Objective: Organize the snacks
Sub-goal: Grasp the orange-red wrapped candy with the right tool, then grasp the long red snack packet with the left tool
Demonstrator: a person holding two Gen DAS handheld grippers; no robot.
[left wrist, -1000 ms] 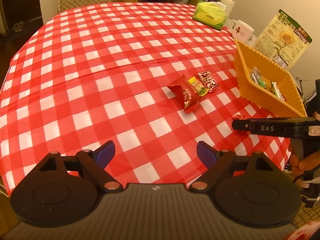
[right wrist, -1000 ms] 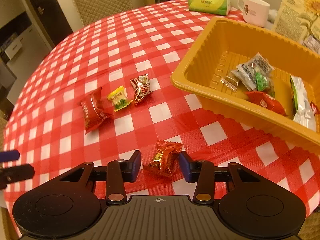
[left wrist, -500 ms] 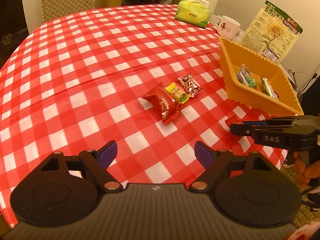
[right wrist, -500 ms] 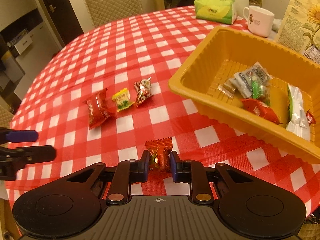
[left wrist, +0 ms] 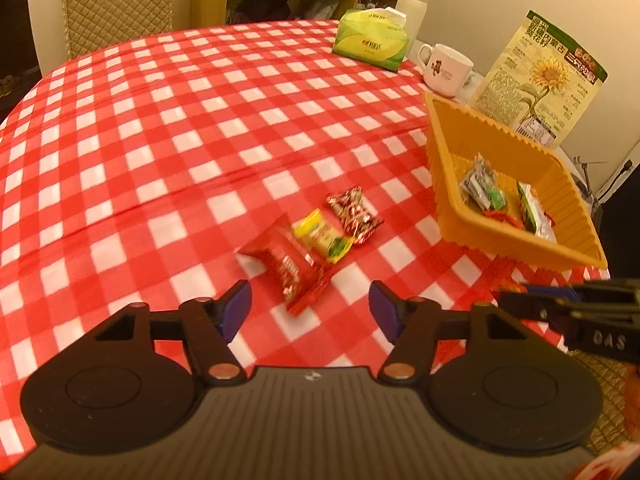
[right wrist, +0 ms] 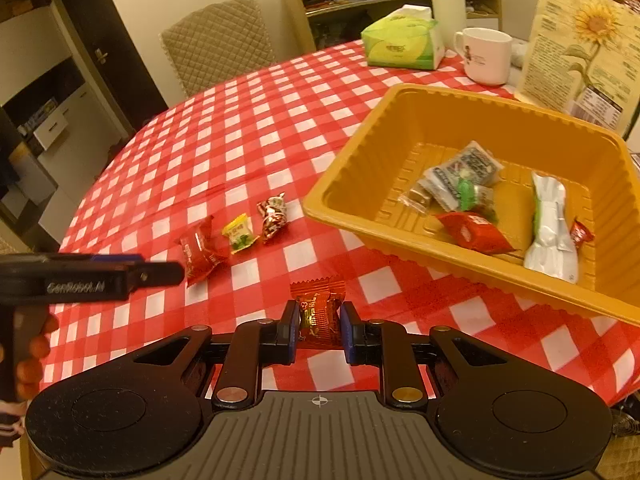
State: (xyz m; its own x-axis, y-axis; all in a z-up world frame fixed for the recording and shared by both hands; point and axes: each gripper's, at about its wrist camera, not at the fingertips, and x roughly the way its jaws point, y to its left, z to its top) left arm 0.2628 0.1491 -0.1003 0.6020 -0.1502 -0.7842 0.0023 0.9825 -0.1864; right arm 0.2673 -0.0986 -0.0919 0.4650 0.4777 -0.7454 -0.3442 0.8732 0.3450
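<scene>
My right gripper (right wrist: 319, 326) is shut on an orange-red candy (right wrist: 318, 312), held just above the checked cloth, short of the orange tray (right wrist: 360, 216), which holds several snack packets. My left gripper (left wrist: 308, 307) is open and empty, just before a red packet (left wrist: 288, 266). A yellow candy (left wrist: 322, 236) and a red-white candy (left wrist: 354, 214) lie beside that packet. The three also show in the right wrist view: red packet (right wrist: 200, 250), yellow candy (right wrist: 239, 234), red-white candy (right wrist: 274, 216). The right gripper shows at the left wrist view's right edge (left wrist: 516, 300).
A green tissue box (left wrist: 372, 40), a white mug (left wrist: 446, 68), a white flask (left wrist: 414, 2) and a sunflower seed bag (left wrist: 540, 80) stand at the table's far right. A quilted chair (right wrist: 218, 48) stands behind the table. The table edge is near both grippers.
My right gripper closed on the orange-red candy and lifted it slightly. My left gripper moved forward and right, closer to the red packet, still open.
</scene>
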